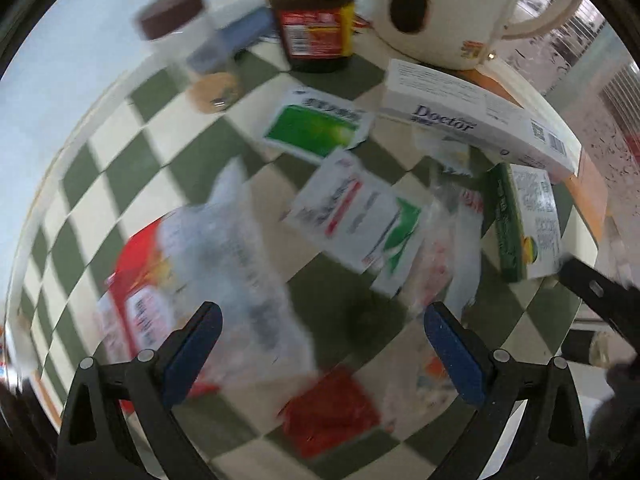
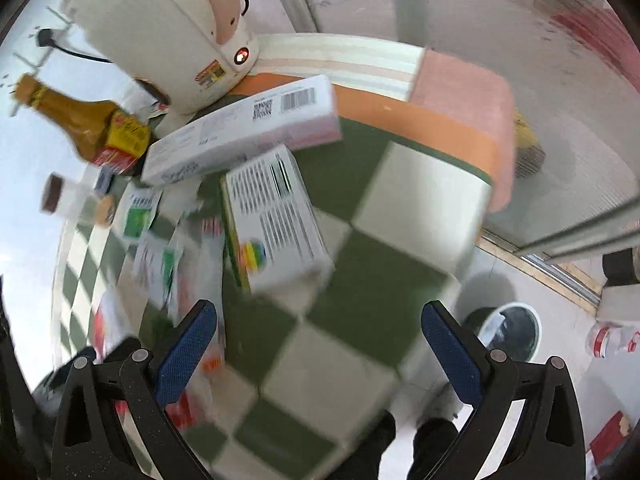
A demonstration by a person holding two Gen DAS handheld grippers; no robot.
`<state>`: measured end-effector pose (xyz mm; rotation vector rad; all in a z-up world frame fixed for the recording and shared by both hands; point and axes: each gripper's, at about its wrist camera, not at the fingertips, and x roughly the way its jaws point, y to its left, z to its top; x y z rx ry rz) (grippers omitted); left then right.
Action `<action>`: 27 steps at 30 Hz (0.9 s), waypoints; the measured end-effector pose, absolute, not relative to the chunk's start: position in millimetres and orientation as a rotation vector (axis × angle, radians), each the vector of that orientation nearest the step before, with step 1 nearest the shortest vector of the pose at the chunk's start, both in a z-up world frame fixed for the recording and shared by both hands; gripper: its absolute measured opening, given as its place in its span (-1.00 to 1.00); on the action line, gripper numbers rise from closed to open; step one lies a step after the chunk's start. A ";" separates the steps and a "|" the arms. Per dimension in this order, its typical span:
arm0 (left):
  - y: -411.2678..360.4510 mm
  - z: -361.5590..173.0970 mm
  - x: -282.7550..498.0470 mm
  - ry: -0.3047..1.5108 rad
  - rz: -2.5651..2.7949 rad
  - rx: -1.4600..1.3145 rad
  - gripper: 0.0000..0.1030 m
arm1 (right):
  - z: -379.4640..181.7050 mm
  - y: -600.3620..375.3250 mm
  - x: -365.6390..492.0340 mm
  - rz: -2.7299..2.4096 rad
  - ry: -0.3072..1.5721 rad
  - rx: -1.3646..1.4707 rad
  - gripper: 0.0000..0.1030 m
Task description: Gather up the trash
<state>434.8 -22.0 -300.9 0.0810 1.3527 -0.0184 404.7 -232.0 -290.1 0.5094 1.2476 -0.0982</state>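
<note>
A: So, what is on the checkered tablecloth (image 1: 120, 176)?

B: Lots of trash. A clear plastic bag (image 1: 240, 248) lies on a red packet (image 1: 140, 272). A white and green sachet (image 1: 360, 220) sits in the middle. A green sachet (image 1: 316, 128) lies just behind it.

A: And the boxes?

B: A long white box (image 1: 476, 124) leans over a green and white box (image 1: 524, 220). Behind them stand a brown bottle (image 1: 316, 20) and a white kettle (image 1: 440, 4).

A: Are the tongs holding anything?

B: No. The left gripper (image 1: 320, 344) is spread wide over the bag, with nothing pinched. The right gripper (image 2: 320, 344) is spread wide too, over bare squares near the table edge.

A: Where does the trash go?

B: A round bin (image 2: 512, 332) stands on the floor beside the table.
</note>
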 end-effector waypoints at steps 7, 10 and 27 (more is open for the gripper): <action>-47.5 -325.5 444.6 1.400 -0.136 0.112 0.78 | -316.9 -203.0 461.3 -0.035 1.283 0.378 0.61; -60.0 -336.3 444.0 1.431 -0.178 0.120 0.35 | -314.4 -201.3 463.1 -0.020 1.270 0.350 0.40; -61.0 -276.5 410.5 1.274 -0.198 0.181 -1.00 | -296.9 -260.8 385.6 -0.063 1.218 0.505 0.37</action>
